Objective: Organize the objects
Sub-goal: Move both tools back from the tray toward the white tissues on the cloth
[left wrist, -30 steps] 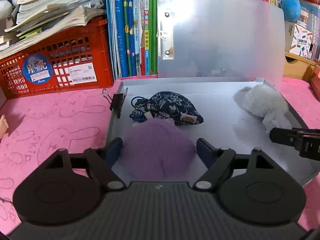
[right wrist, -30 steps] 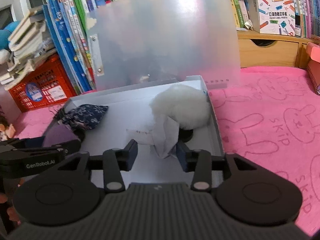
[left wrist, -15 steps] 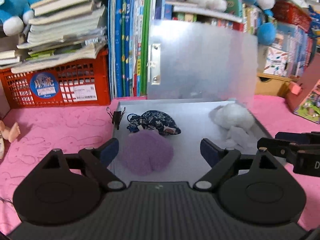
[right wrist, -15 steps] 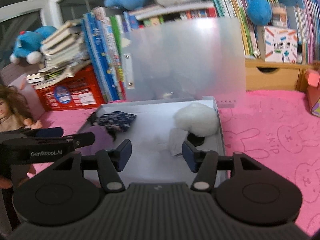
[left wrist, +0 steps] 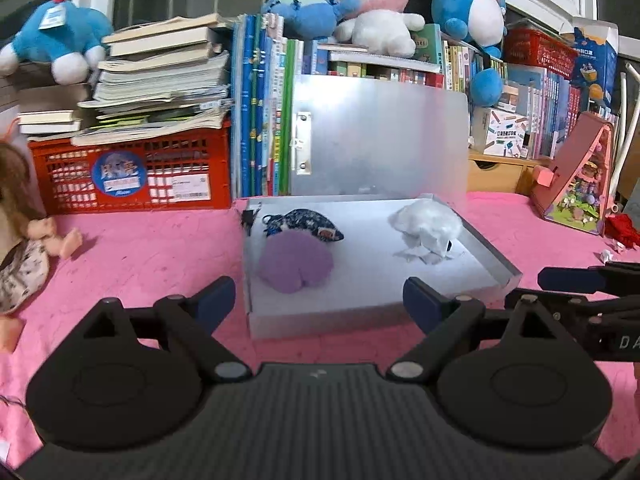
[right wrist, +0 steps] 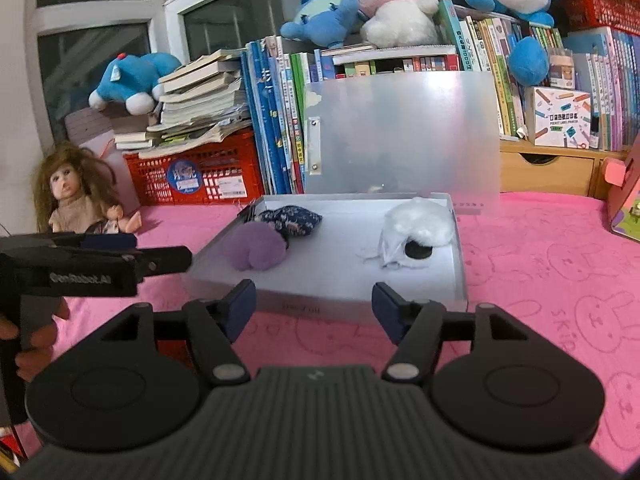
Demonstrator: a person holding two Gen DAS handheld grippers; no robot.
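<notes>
A flat grey box (left wrist: 360, 312) (right wrist: 320, 304) lies on the pink cloth with its frosted lid (left wrist: 380, 136) (right wrist: 400, 132) standing up behind it. Inside it lie a purple fluffy ball (left wrist: 295, 263) (right wrist: 254, 250), a dark floral pouch (left wrist: 306, 226) (right wrist: 290, 218) and a white fluffy ball (left wrist: 428, 224) (right wrist: 420, 222) with a paper tag and a black disc (right wrist: 416, 251). My left gripper (left wrist: 318, 300) (right wrist: 160, 258) hovers in front of the box, its jaws opening with nothing between them. My right gripper (right wrist: 314, 306) (left wrist: 576, 278) is also in front of the box, jaws opening, holding nothing.
A red crate (left wrist: 132, 172) under stacked books, upright books (left wrist: 260, 120) and plush toys (left wrist: 376, 8) line the back. A doll (right wrist: 76, 196) sits at the left. A pink toy house (left wrist: 576, 184) stands at the right, a wooden drawer unit (right wrist: 544, 168) behind. A binder clip (left wrist: 249, 218) grips the box's left rim.
Both grippers have pulled back out of the box and risen, widening their jaws. The purple ball and the white ball, earlier between the fingers, now lie free in the box.
</notes>
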